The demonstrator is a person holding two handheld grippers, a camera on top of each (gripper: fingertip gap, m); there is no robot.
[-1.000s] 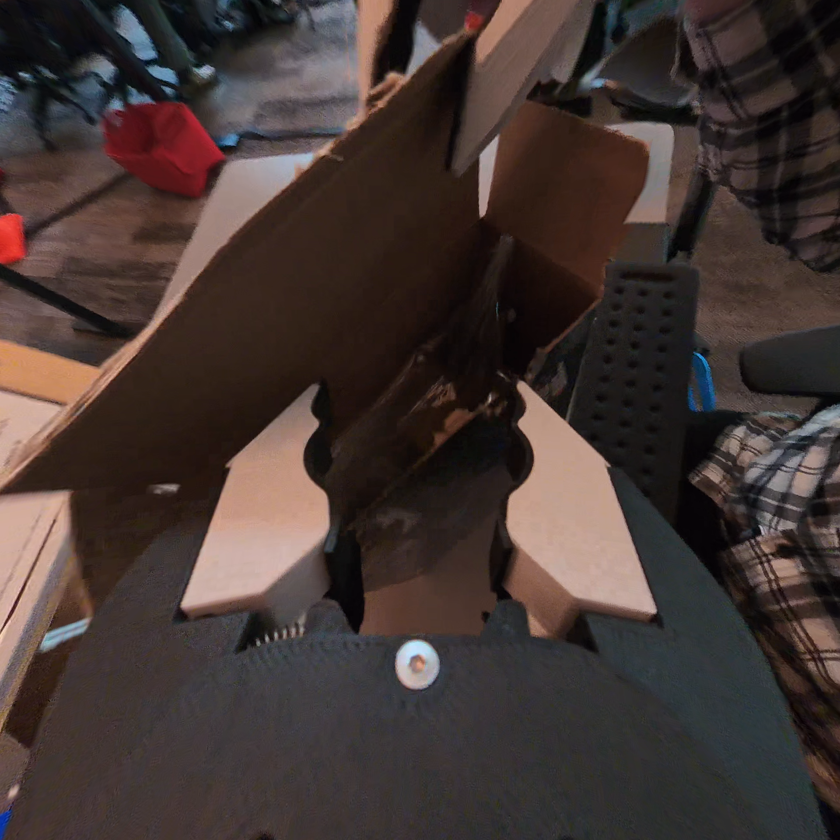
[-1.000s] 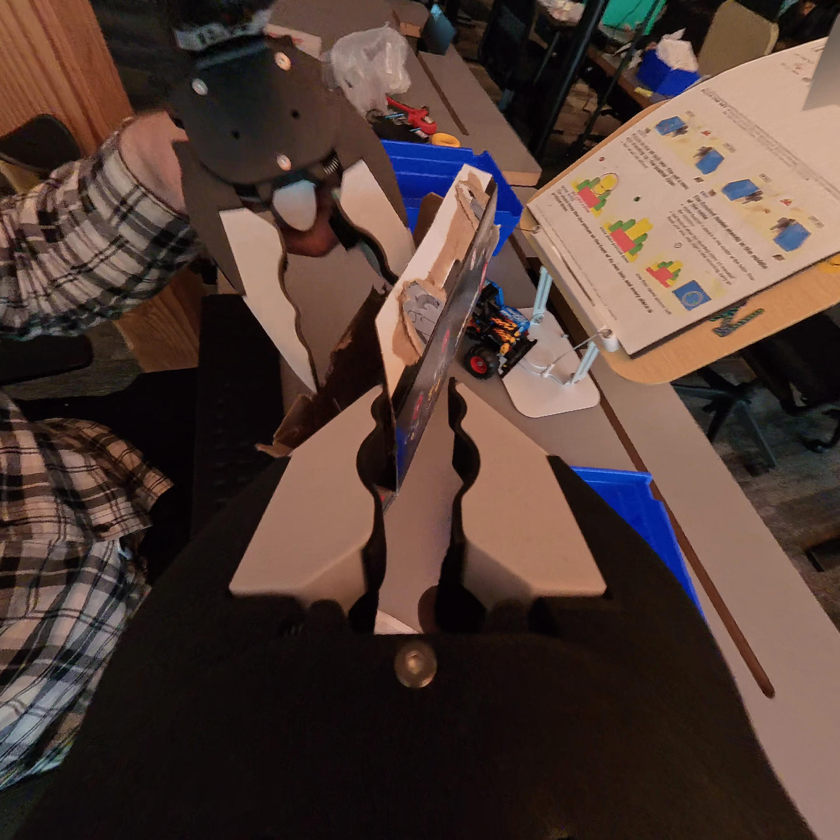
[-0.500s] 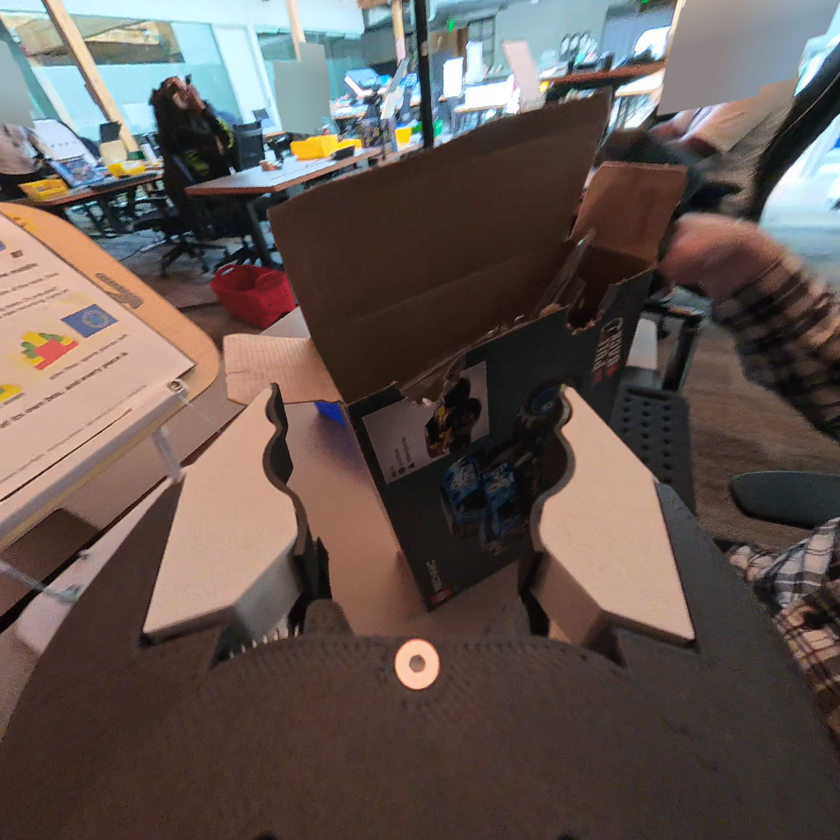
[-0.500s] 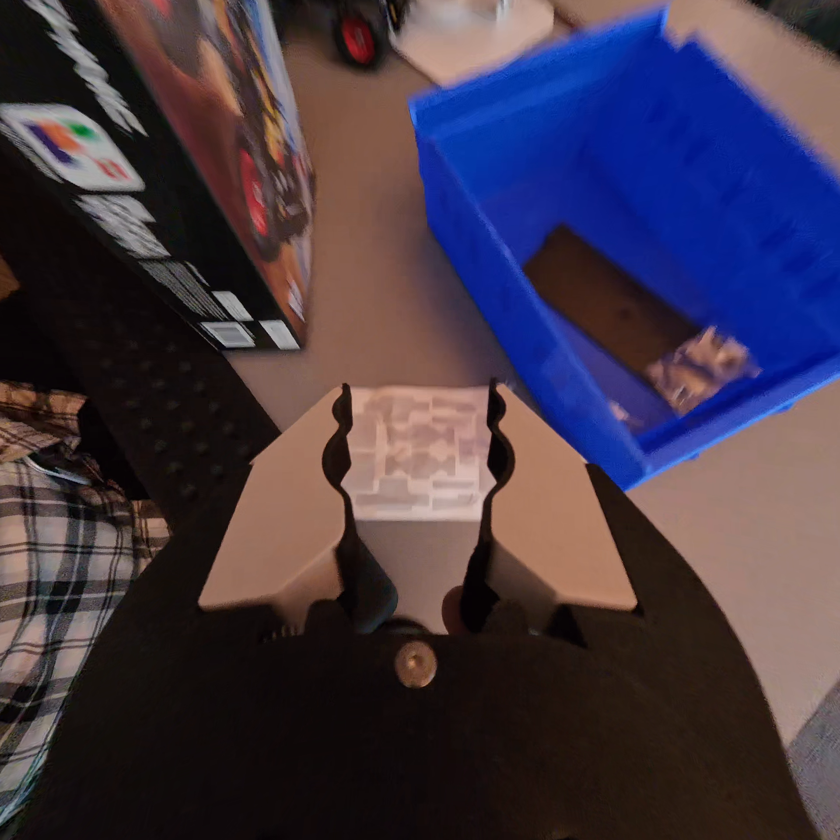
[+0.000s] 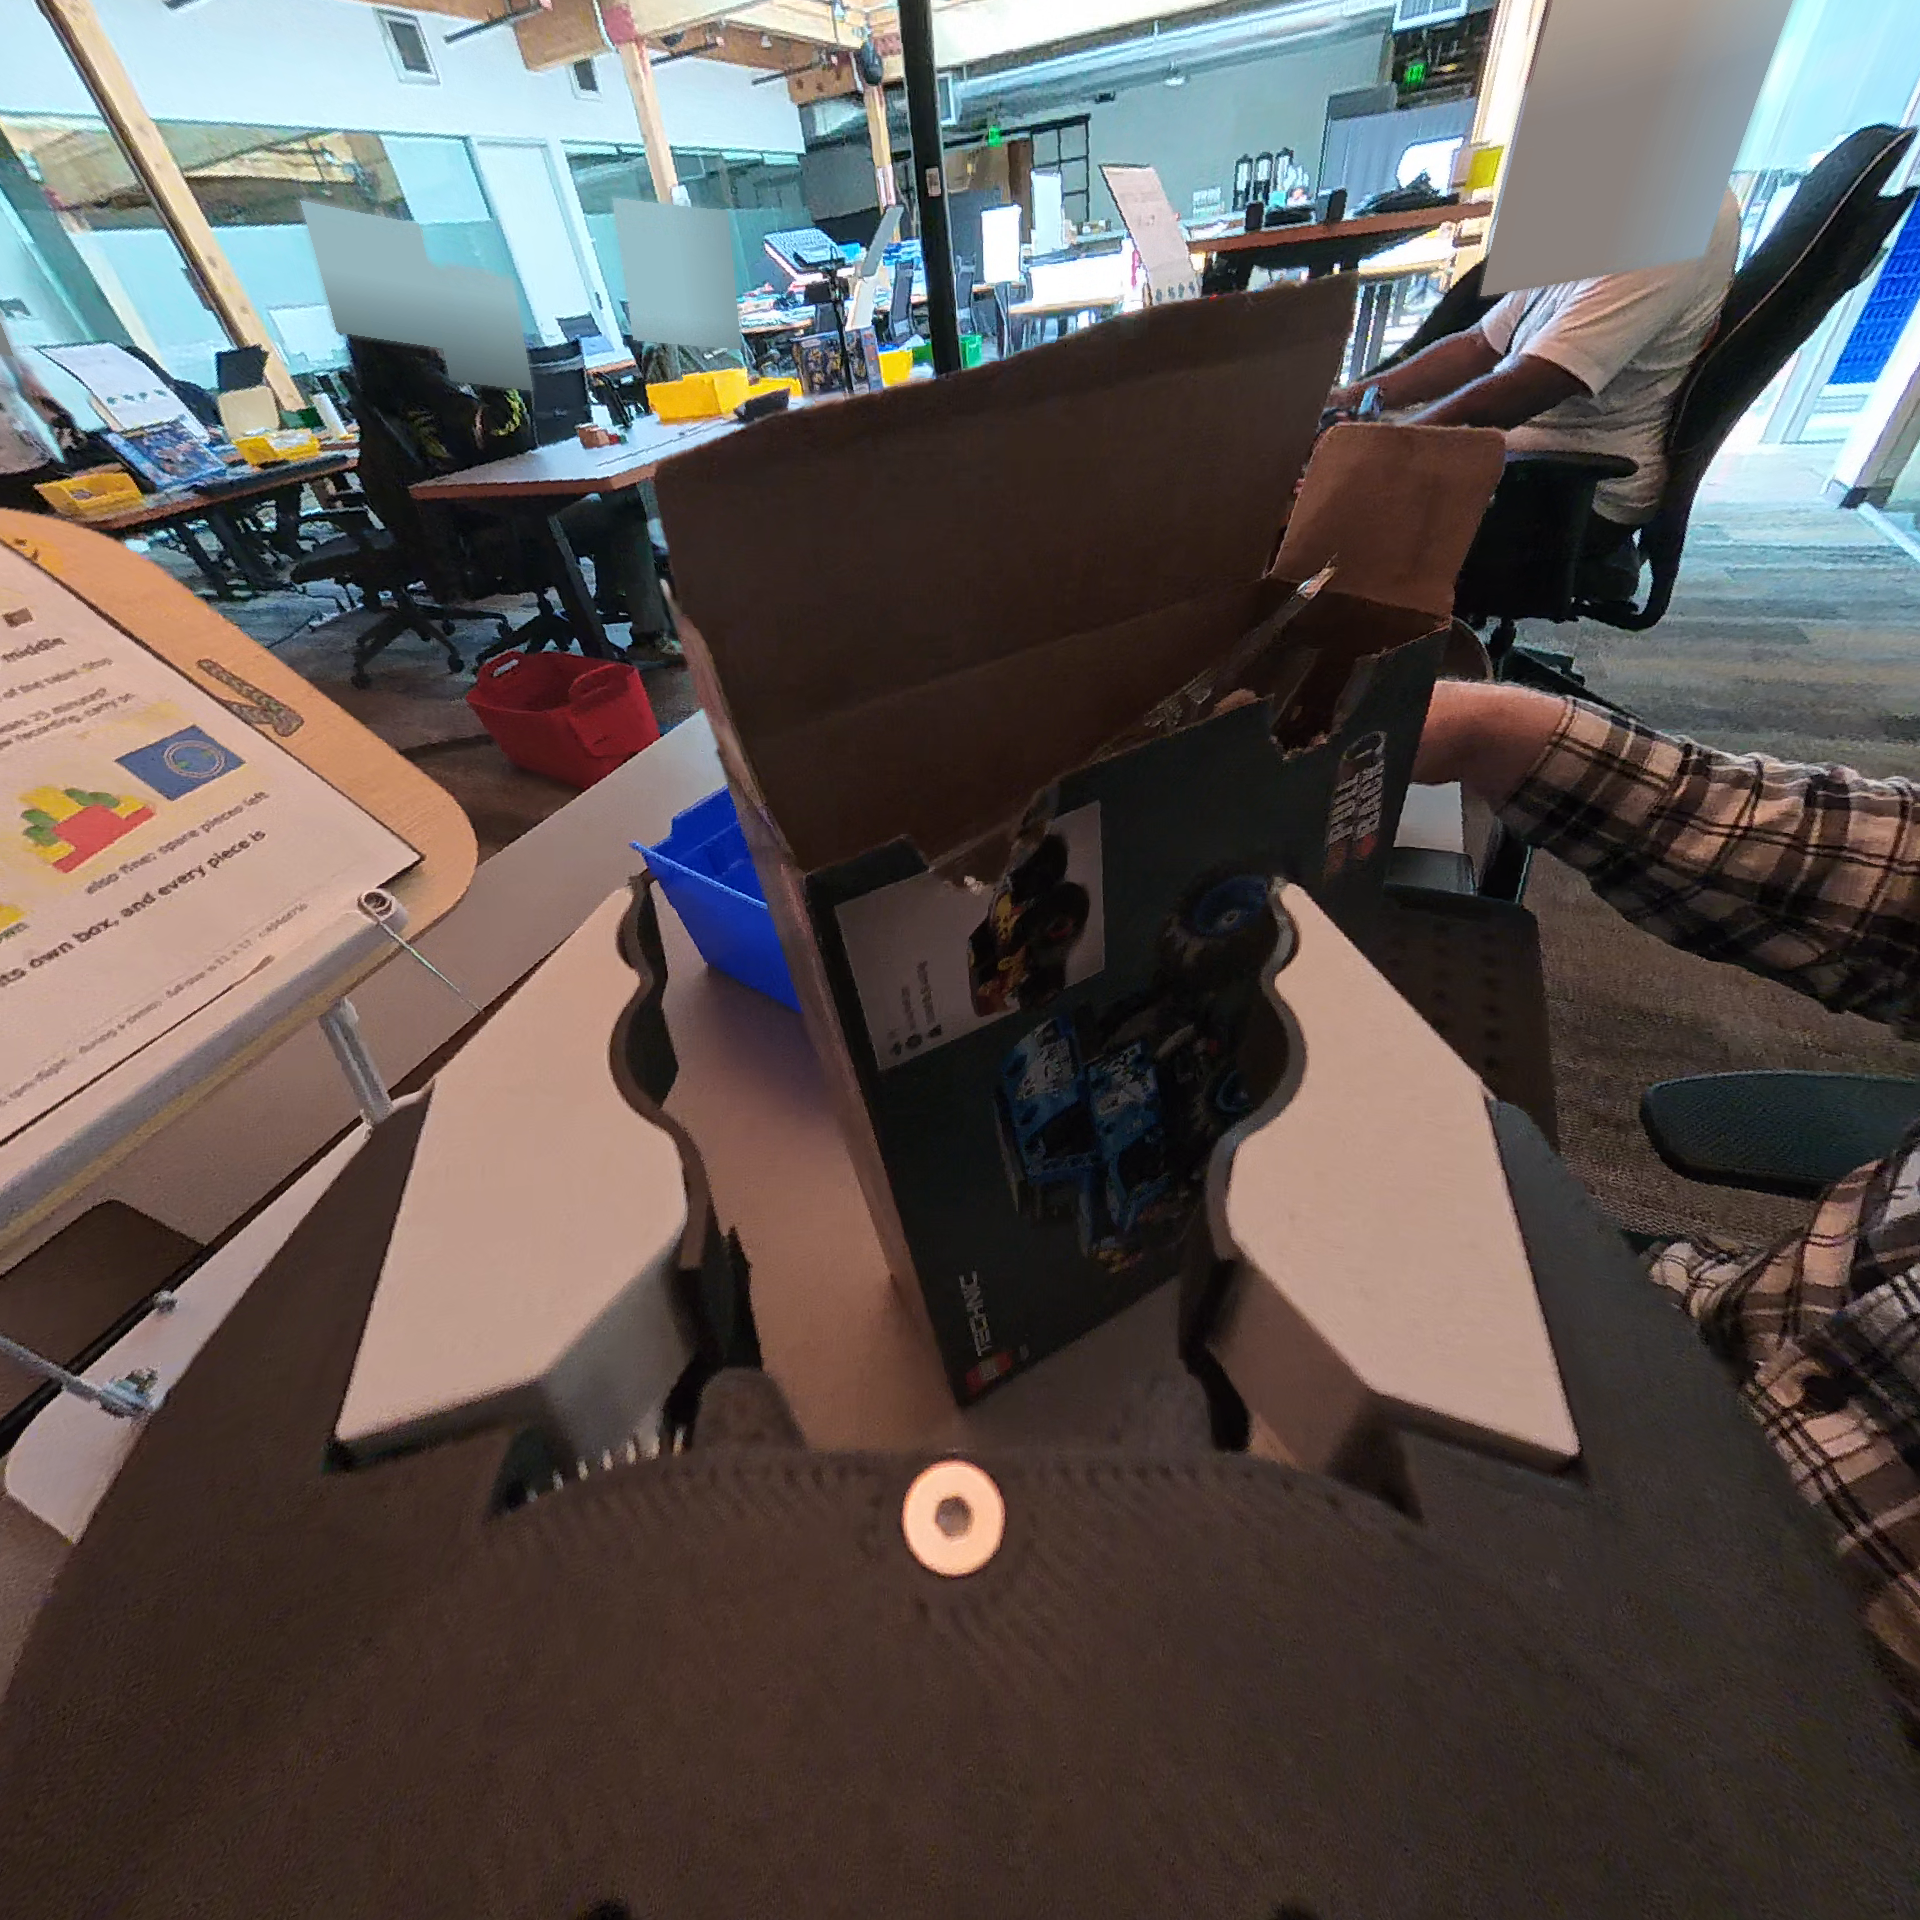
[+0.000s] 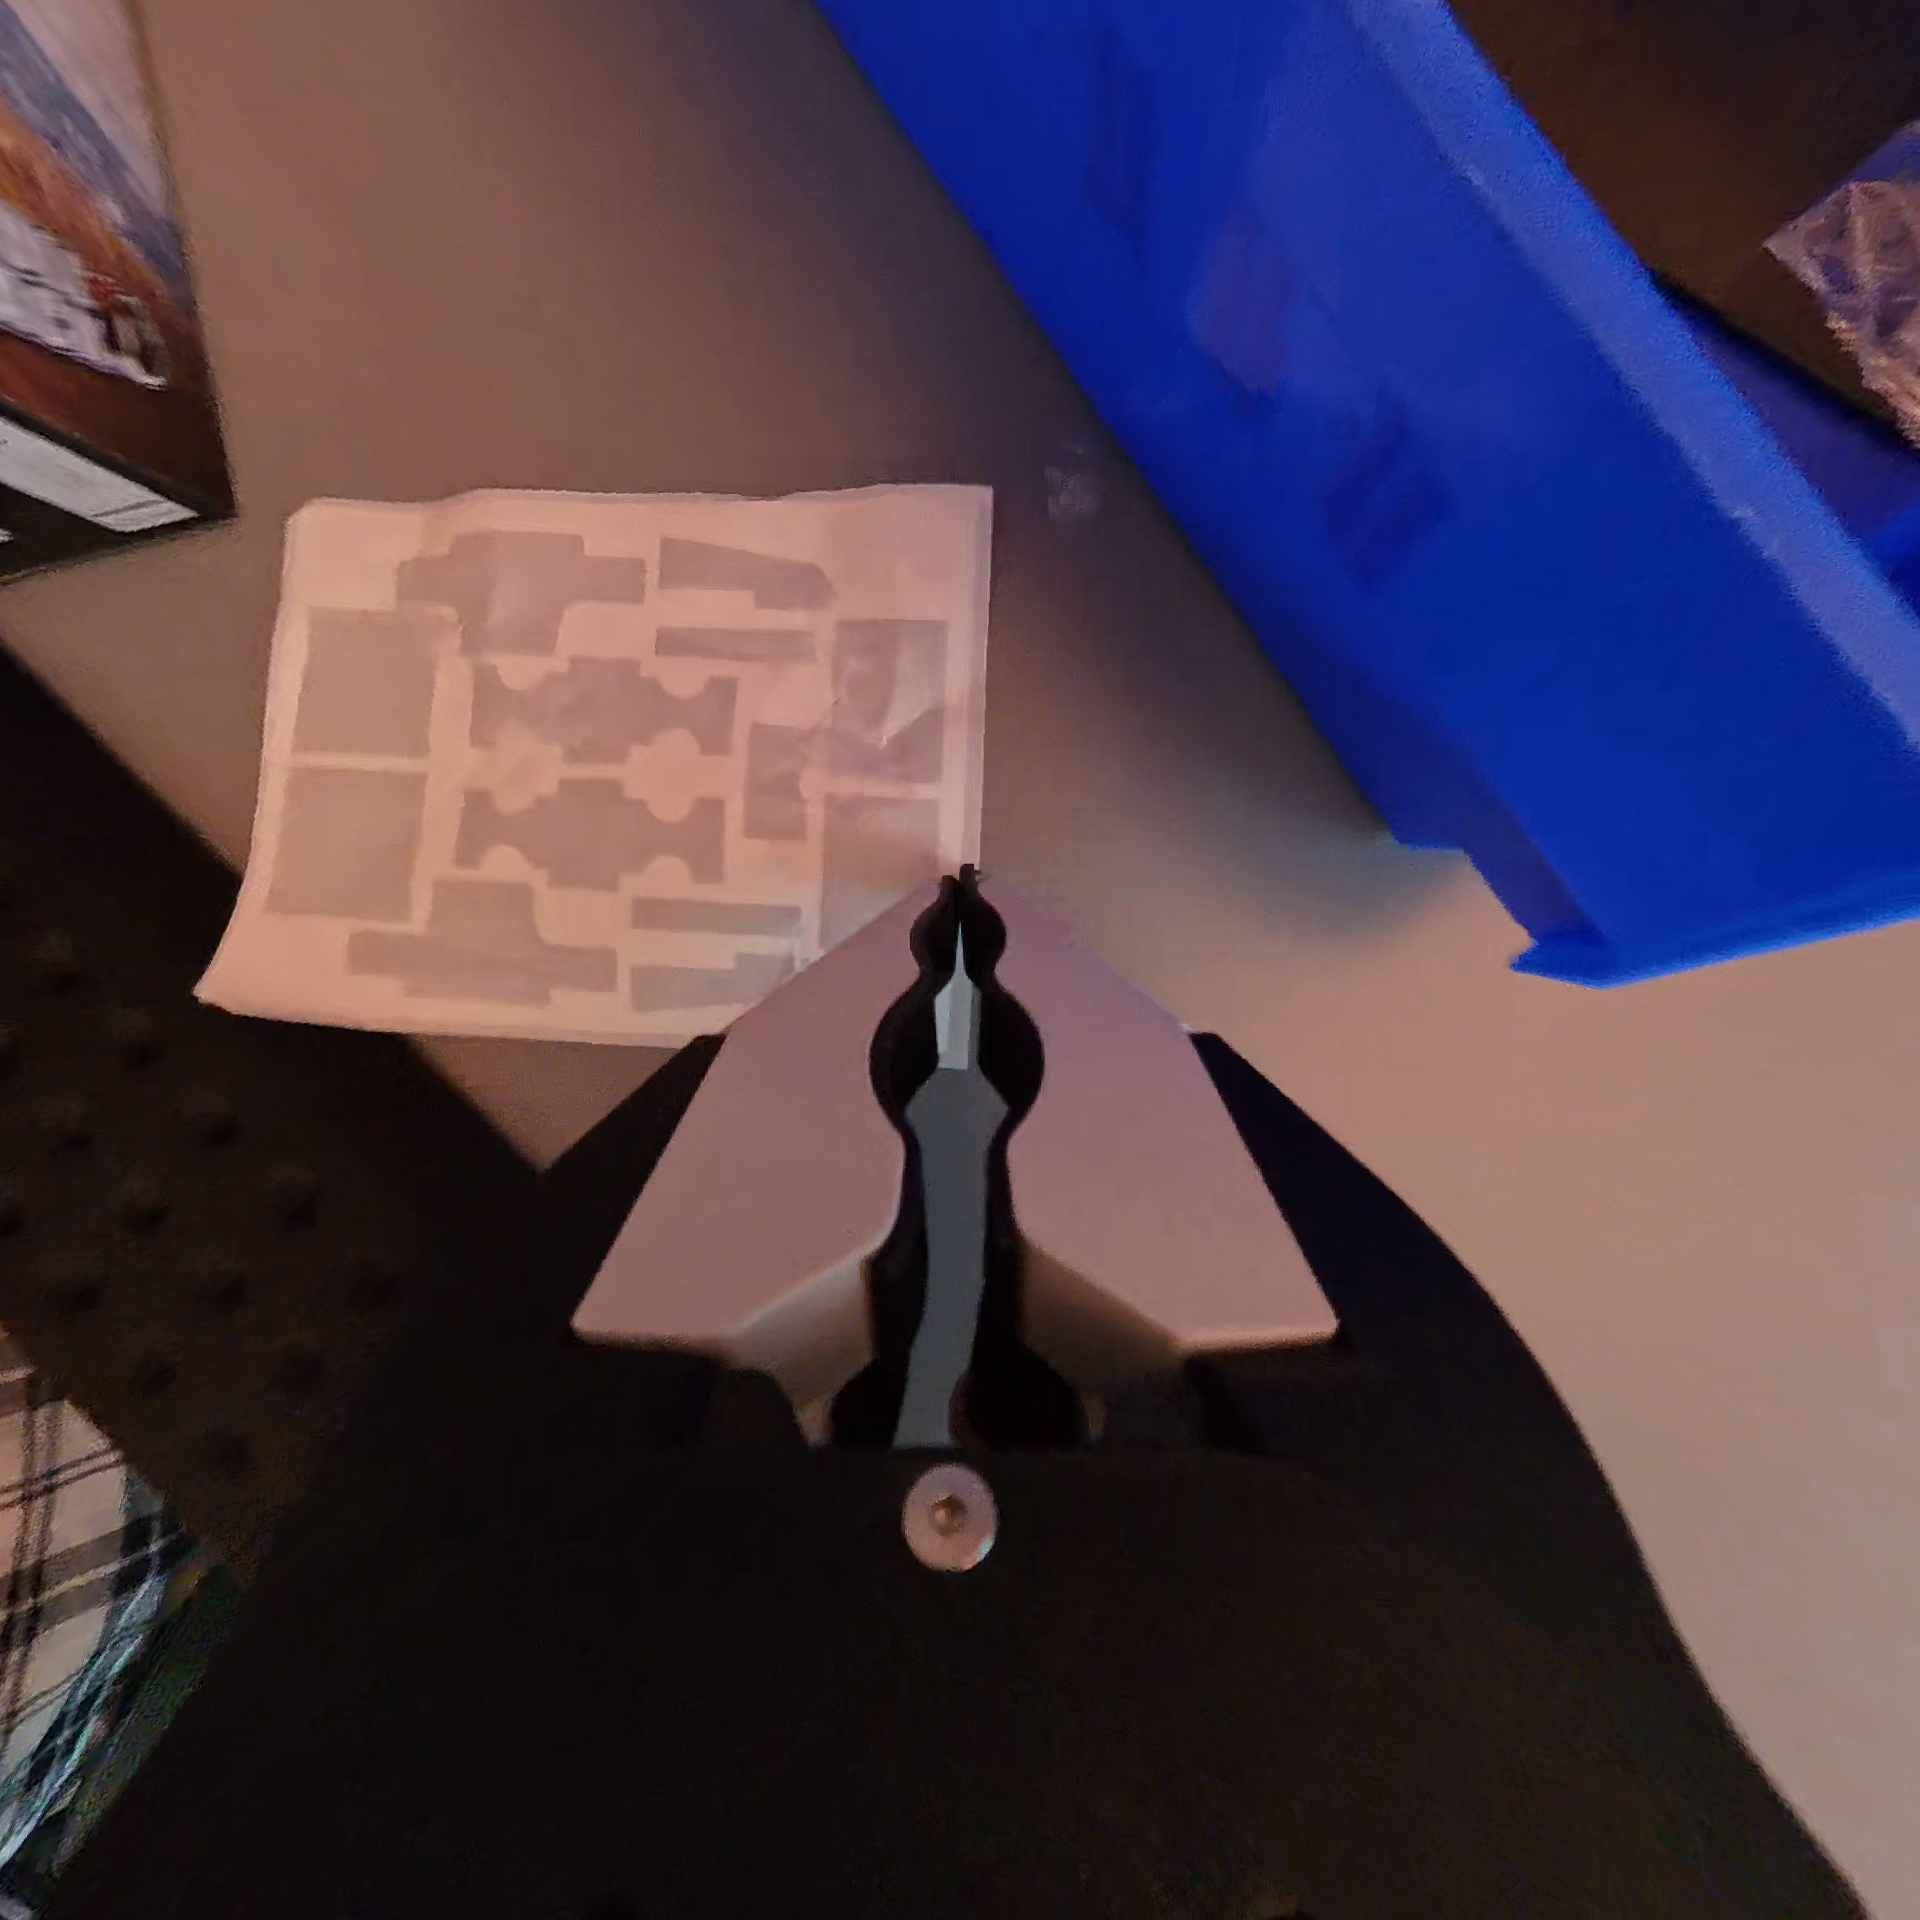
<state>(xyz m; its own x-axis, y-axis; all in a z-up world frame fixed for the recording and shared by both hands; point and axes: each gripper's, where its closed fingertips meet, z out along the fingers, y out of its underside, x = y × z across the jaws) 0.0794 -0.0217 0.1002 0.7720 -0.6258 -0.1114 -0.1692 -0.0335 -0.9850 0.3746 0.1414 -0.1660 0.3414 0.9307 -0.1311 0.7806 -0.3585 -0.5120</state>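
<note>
A dark toy-set box (image 5: 1049,1060) with its brown top flaps open stands upright on the grey table (image 5: 800,1195). My left gripper (image 5: 956,914) is open. The box stands between its fingers, close to the right finger (image 5: 1382,1164). In the right wrist view a white sheet of grey cut-out shapes (image 6: 613,769) lies flat on the table (image 6: 1455,1247). My right gripper (image 6: 961,883) points down at it, and its tips meet on the sheet's right edge near the lower right corner. The box's corner (image 6: 83,312) shows at the upper left.
A blue bin (image 6: 1351,416) stands right of the sheet and also shows behind the box (image 5: 717,904). A picture instruction board (image 5: 156,810) on a stand is at left. A plaid-sleeved arm (image 5: 1714,852) reaches in from the right. A black perforated surface (image 6: 156,1143) borders the table.
Both grippers let go of the box, which now stands upright on the table. My right gripper swung down over the white sheet and shut at its edge. My left gripper opened wide.
</note>
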